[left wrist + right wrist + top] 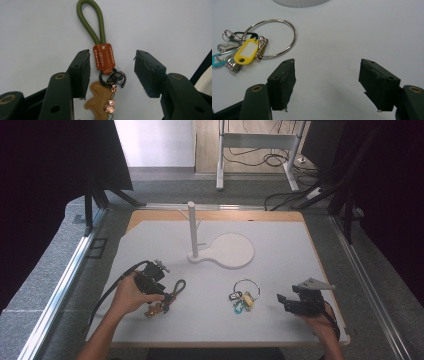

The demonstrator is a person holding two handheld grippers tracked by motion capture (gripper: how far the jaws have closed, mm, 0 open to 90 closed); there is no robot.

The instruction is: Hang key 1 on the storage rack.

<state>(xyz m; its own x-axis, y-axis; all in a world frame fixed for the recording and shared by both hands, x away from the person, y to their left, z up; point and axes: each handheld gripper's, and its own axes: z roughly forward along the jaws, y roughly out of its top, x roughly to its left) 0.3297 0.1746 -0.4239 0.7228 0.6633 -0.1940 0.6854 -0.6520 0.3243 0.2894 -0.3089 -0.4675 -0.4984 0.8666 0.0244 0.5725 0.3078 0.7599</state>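
Observation:
A keychain [103, 57] lies on the white table: an olive cord loop, a brown leather tab, dark rings and a tan leather charm [98, 96]. My left gripper [111, 53] is open and straddles the tab, with a gap between the pads and the tab on both sides. In the high view that keychain [172, 292] lies at the front left, under the left gripper [162, 297]. A large steel key ring [292, 37] with a yellow tag [247, 51] and several clips lies ahead and left of my right gripper [328, 65], which is open with nothing between its pads.
A white stand with an upright post [192, 227] and a round base [232, 251] sits at the middle back of the table. The key ring [242, 301] lies between the two grippers; the right gripper [284, 301] is near the front right edge.

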